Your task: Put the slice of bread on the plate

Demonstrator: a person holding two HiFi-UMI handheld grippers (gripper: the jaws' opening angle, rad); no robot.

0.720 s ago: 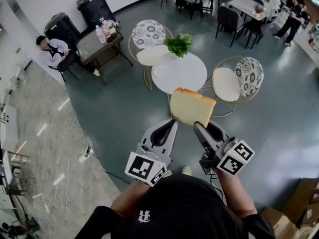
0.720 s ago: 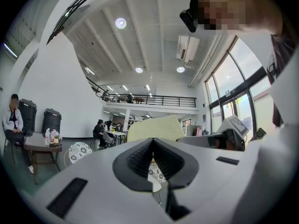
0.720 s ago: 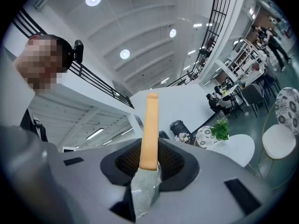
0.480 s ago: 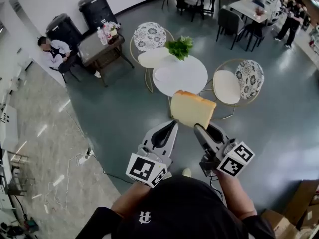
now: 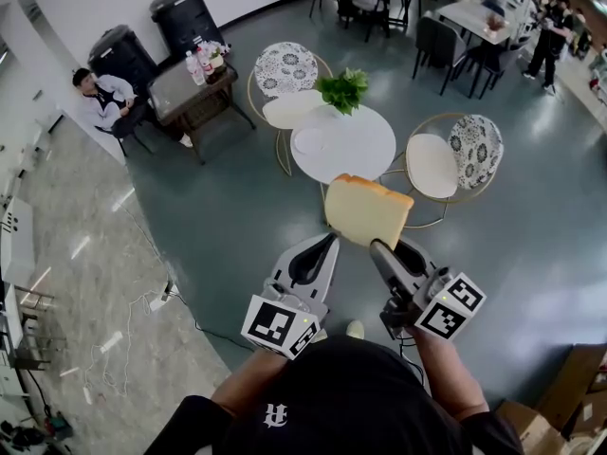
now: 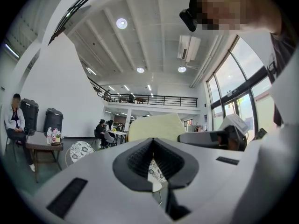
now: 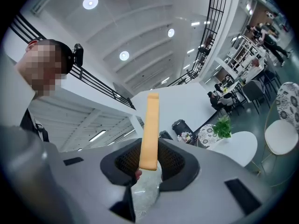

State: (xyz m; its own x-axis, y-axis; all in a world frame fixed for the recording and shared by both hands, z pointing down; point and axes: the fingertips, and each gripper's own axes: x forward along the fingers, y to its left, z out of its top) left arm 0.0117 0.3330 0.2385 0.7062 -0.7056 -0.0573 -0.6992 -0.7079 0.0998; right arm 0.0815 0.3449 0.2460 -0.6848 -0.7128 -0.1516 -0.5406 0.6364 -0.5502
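Note:
The slice of bread (image 5: 368,210), pale with a tan crust, stands on edge in my right gripper (image 5: 377,245), whose jaws are shut on its lower edge. In the right gripper view the bread slice (image 7: 150,129) rises thin and upright from between the right gripper's pads (image 7: 148,164). My left gripper (image 5: 328,241) hangs beside it, shut and holding nothing; in its own view the left gripper's pads (image 6: 152,162) meet. Both are held in the air, well short of the round white table (image 5: 365,150). A white plate (image 5: 311,140) lies on the table's left part.
A green plant (image 5: 342,87) stands at the table's far edge. Patterned chairs (image 5: 283,64) (image 5: 472,143) ring the table. A dark side table with bottles (image 5: 190,81), two black bins (image 5: 182,12) and a seated person (image 5: 102,96) are at the left. Cardboard boxes (image 5: 560,396) sit at the lower right.

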